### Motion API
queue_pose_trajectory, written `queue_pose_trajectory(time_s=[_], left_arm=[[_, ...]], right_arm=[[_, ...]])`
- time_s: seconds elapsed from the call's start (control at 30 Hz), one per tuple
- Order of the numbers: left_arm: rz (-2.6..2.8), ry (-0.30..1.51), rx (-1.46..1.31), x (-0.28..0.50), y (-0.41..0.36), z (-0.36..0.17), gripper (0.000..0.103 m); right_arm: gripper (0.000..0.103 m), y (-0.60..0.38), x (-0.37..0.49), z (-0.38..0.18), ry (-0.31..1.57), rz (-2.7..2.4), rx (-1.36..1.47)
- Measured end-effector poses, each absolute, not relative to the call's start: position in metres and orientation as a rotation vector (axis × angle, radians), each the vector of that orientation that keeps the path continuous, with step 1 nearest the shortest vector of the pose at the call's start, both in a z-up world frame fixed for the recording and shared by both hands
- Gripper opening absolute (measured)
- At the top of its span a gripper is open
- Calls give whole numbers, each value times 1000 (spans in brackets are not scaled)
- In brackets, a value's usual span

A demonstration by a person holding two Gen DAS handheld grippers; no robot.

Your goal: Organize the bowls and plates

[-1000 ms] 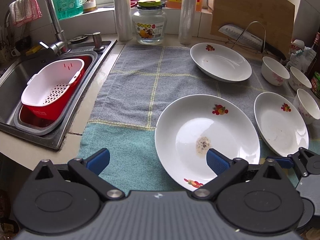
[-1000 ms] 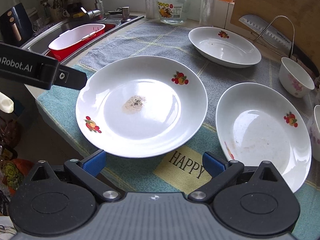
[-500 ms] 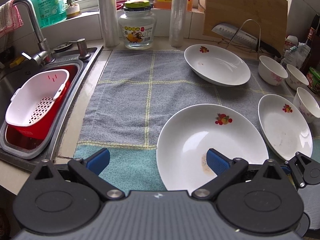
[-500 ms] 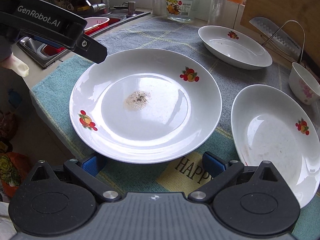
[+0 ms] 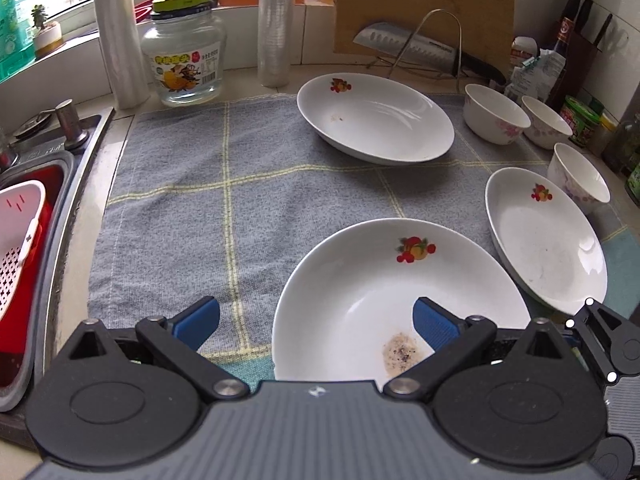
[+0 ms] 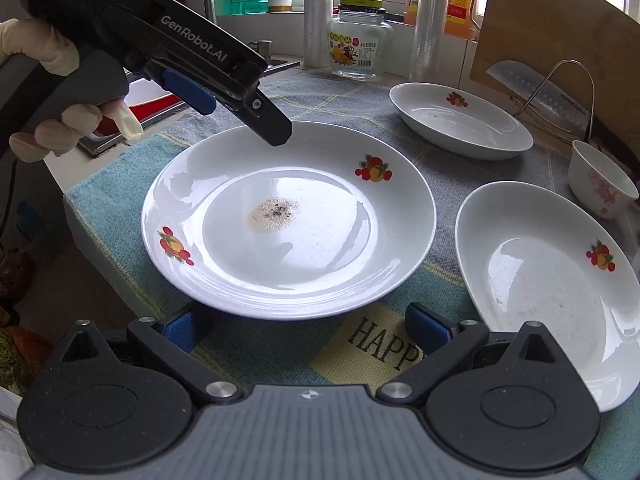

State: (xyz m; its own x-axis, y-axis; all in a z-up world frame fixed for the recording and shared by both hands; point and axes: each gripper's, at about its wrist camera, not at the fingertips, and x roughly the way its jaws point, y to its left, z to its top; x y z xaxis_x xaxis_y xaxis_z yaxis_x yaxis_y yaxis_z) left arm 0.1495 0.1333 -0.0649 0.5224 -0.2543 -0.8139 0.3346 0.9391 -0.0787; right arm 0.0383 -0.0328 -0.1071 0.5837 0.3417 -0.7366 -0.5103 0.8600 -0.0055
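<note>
The soiled plate (image 6: 288,220) lies on the towel (image 5: 248,184) near the desk's front edge, left of a second plate (image 6: 536,280). Left tongs (image 5: 316,320) are wide, one finger above its rim; right tongs (image 6: 308,326) are wide, just before its near rim. A shallow rim grip could let it slip, tilting crumbs (image 6: 274,212) out or knocking that second plate.

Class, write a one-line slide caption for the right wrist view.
Left gripper hovers open over the soiled plate; right gripper open at its near rim.
</note>
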Motion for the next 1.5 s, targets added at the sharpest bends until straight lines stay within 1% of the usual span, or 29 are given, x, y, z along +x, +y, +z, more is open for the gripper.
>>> queue_pose_trajectory(time_s=[0.17, 0.4, 0.5, 0.57, 0.77, 0.87, 1.1, 1.13, 1.17, 1.2, 1.5], left_arm=[[-429, 1002, 82, 162, 132, -73, 102], [-505, 1016, 129, 175, 125, -77, 101], [-537, 1031, 147, 180, 123, -79, 96], [-565, 1047, 143, 184, 123, -80, 89], [-610, 1078, 161, 192, 122, -83, 82], [-628, 1088, 166, 194, 123, -84, 79], [-660, 1108, 177, 201, 119, -85, 79], [-662, 1111, 177, 202, 119, -86, 77], [-664, 1114, 177, 203, 119, -86, 73], [-665, 1116, 180, 205, 119, -87, 71], [-699, 1123, 205, 211, 116, -87, 67]], right_arm=[[103, -34, 38, -108, 791, 500, -220], [103, -34, 39, -110, 762, 506, -208], [103, -33, 39, -111, 750, 514, -208], [103, -33, 38, -111, 745, 520, -211], [103, -33, 41, -111, 742, 546, -221], [103, -33, 42, -111, 743, 548, -223], [103, -32, 44, -110, 741, 562, -235], [103, -32, 44, -110, 741, 566, -236], [103, -32, 44, -110, 741, 568, -236], [103, -32, 44, -110, 743, 570, -236], [103, -30, 46, -110, 744, 582, -239]])
